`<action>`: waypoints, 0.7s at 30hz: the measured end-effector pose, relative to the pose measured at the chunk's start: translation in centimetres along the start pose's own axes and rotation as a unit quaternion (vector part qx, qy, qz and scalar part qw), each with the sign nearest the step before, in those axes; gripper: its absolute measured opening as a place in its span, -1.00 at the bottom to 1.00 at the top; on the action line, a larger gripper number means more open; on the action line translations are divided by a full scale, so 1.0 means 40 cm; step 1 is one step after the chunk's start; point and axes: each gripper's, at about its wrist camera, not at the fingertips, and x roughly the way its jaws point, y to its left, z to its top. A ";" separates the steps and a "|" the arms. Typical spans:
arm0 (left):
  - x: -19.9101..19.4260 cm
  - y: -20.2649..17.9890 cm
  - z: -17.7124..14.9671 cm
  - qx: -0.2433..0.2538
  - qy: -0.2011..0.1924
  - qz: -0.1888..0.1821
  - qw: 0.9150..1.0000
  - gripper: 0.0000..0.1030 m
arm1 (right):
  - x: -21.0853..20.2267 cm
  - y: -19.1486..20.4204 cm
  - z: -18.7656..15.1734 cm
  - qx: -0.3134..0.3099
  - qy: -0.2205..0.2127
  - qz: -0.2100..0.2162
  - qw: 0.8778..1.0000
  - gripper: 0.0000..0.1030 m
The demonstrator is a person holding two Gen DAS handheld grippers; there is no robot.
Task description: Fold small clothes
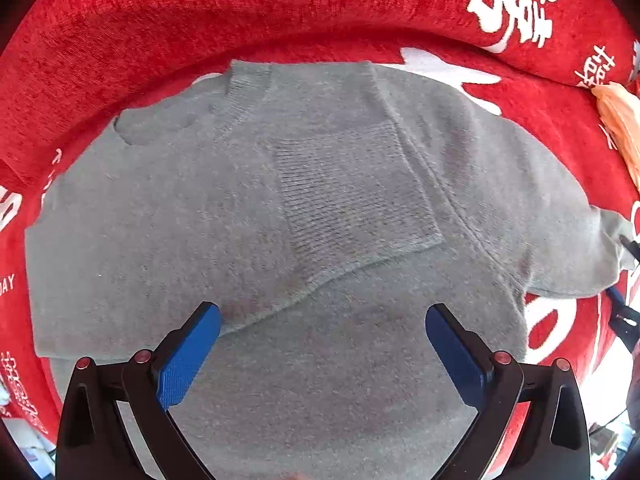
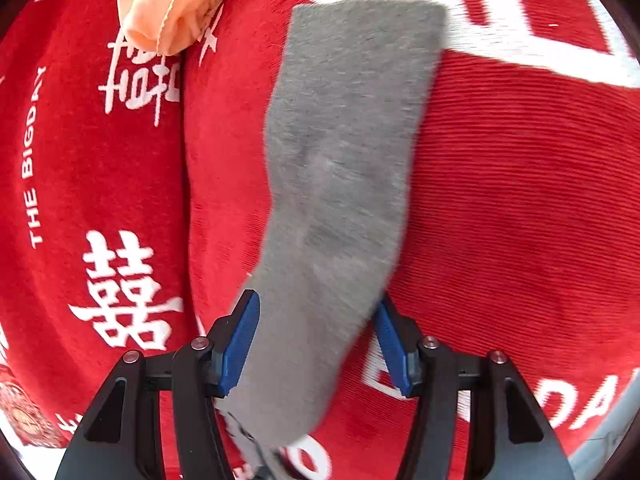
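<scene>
The grey sweater (image 1: 224, 208) is lying spread over the red sofa cover (image 1: 200, 8), filling the left wrist view, with one ribbed-cuff sleeve (image 1: 352, 192) already lying folded across its middle. The left gripper (image 1: 323, 344) is hanging over the body at six o'clock with its blue pads (image 1: 188, 360) standing wide apart and nothing between them.

In the right wrist view the other sleeve (image 2: 344, 152) is running from twelve o'clock down to six, passing between the right gripper (image 2: 316, 340) pads (image 2: 238, 344). The jaws are standing apart — the cloth is brushing the pads' inner faces but looks loose, not pinched.

The risk, as I judge it, is this sleeve dropping askew or bunching, since nothing is gripping it, leaving an uneven fold. The fuzzy knit could also be catching on a pad edge as the gripper pulls away — dragging the sleeve crooked. An orange cloth (image 2: 176, 4) at eleven o'clock is lying well clear.
</scene>
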 end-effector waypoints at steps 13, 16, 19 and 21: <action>-0.032 0.211 -0.017 -0.099 -0.011 -0.021 0.995 1.00 | 0.125 0.294 -0.168 -0.104 0.138 0.196 0.965 -0.84; -0.052 0.275 -0.020 -0.119 -0.026 -0.016 0.992 1.00 | 0.181 0.417 -0.283 -0.189 0.196 0.200 0.941 -0.84; -0.074 0.339 -0.032 -0.140 -0.040 -0.011 0.989 1.00 | 0.236 0.514 -0.422 -0.275 0.245 0.189 0.910 -0.84; -0.085 0.380 -0.045 -0.149 -0.046 -0.007 0.988 1.00 | 0.289 0.568 -0.543 -0.341 0.278 0.164 0.883 -0.83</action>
